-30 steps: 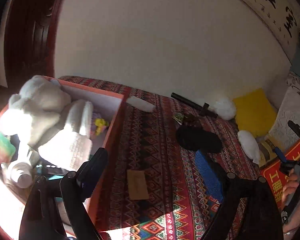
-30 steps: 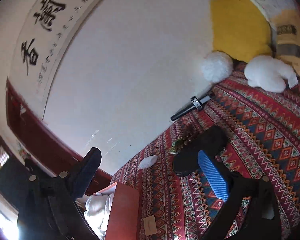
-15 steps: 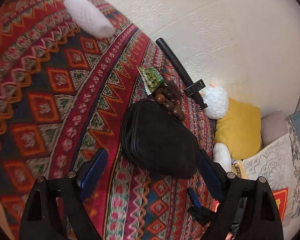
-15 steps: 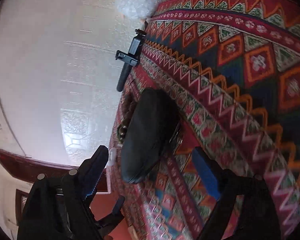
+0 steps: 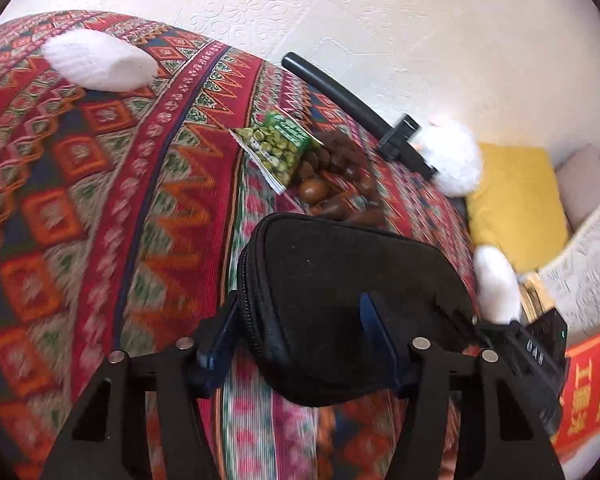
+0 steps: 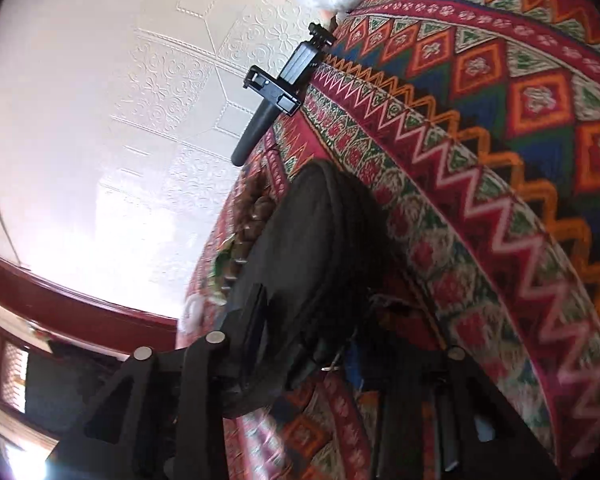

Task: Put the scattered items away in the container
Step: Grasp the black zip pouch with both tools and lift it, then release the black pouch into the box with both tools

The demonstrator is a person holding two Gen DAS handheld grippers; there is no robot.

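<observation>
A woven cloth (image 5: 112,184) patterned in red, orange, green and dark blue diamonds and zigzags covers the surface, which runs up to a white wall (image 5: 380,20) embossed with floral relief. In the right wrist view a dark red wooden frame (image 6: 72,300) borders the wall at lower left.

The black zippered pouch (image 5: 340,300) lies on the cloth in the near middle. The left gripper (image 5: 296,340) has just been closing, and its blue-padded fingers now pinch the near end of the pouch from both sides. The right gripper (image 6: 300,344) has also just been closing; the other end of the pouch (image 6: 308,248) sits between its jaws and appears clamped, though the right-hand finger is dark and hard to make out.

Just beyond the pouch lie brown wooden beads (image 5: 332,176) touching a green snack packet (image 5: 278,148). Farther off, against the wall, rests a black stick with a phone clamp (image 5: 352,108), its end meeting a white fluffy ball (image 5: 456,160). A white knitted piece (image 5: 100,64) lies far left.

At the right are a yellow cushion (image 5: 516,204), a second white plush (image 5: 496,284) partly hidden by the pouch, and a red item with yellow characters (image 5: 596,384) cut off by the frame edge. No container shows in either view. Much of the cloth is motion-blurred.
</observation>
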